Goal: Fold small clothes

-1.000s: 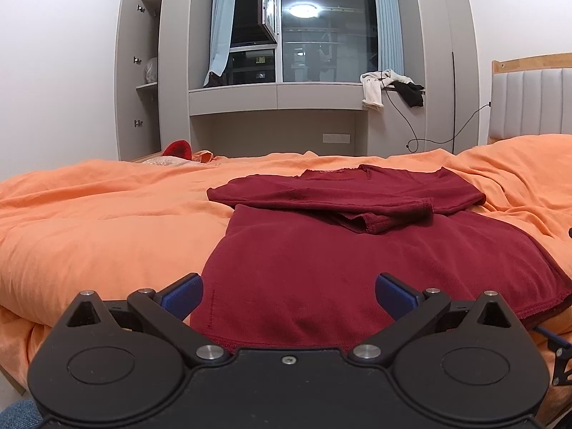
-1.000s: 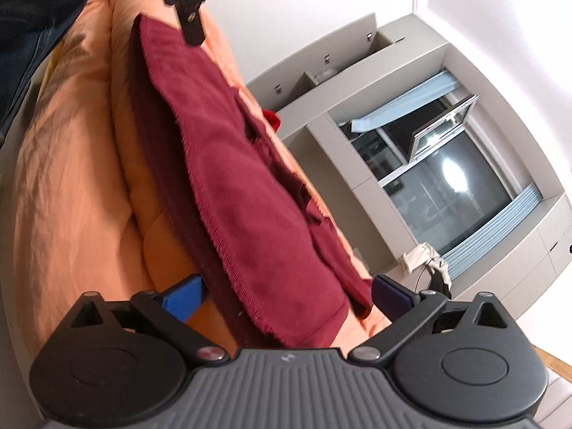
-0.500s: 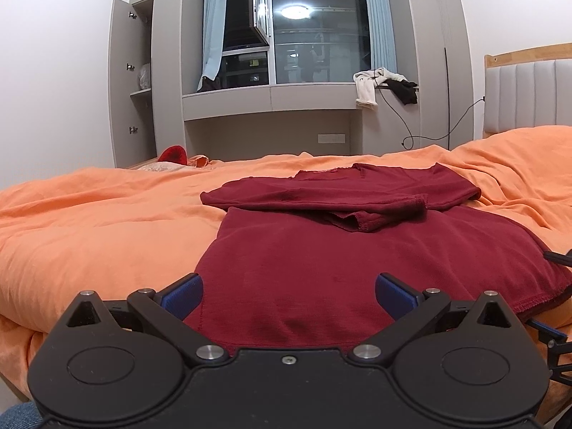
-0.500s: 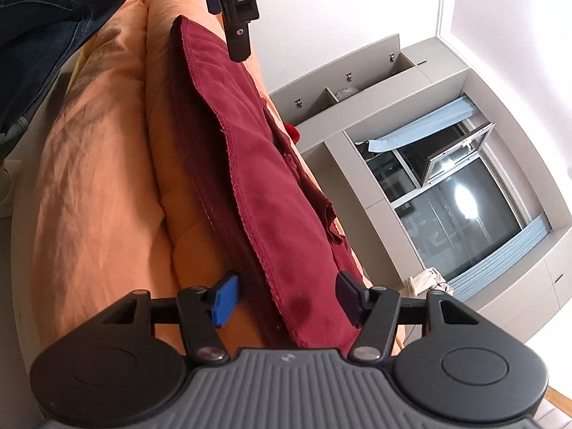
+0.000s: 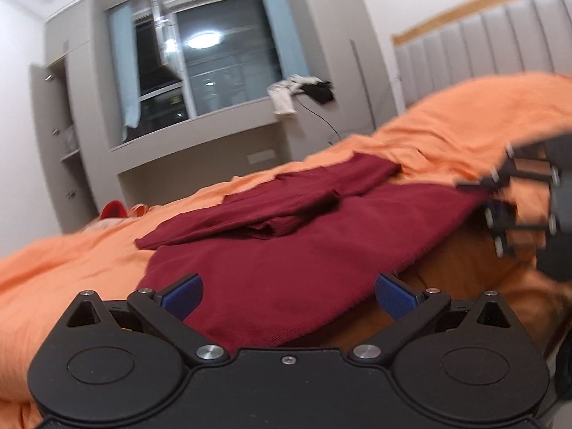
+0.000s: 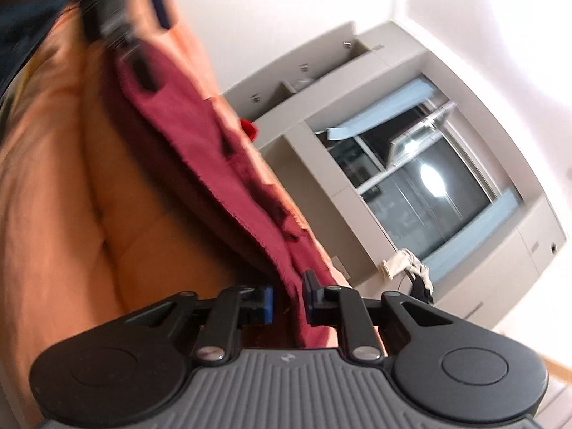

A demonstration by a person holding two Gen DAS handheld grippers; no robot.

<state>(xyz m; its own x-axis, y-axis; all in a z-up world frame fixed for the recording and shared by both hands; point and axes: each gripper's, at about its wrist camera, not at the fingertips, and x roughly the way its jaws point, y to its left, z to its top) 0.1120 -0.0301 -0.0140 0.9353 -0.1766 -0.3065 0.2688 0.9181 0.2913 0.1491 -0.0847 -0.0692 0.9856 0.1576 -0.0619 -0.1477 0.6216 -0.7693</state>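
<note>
A dark red shirt (image 5: 286, 246) lies on the orange bed cover (image 5: 71, 261), its sleeves folded in across the top. My left gripper (image 5: 287, 291) is open, with the shirt's near hem between its blue pads. My right gripper (image 6: 287, 302) is shut on the shirt's (image 6: 214, 164) hem corner and lifts it off the cover. The right gripper also shows blurred in the left wrist view (image 5: 500, 200), at the shirt's right corner. The left gripper shows blurred in the right wrist view (image 6: 136, 35), at the far hem corner.
A grey padded headboard (image 5: 500, 46) stands at the right. A window alcove (image 5: 200, 71) with clothes draped on its ledge (image 5: 296, 93) lies beyond the bed. A red item (image 5: 114, 211) sits at the bed's far left edge.
My right gripper has closed on the shirt's hem corner and raised it. The left gripper has tilted and moved in over the near hem, still open.
</note>
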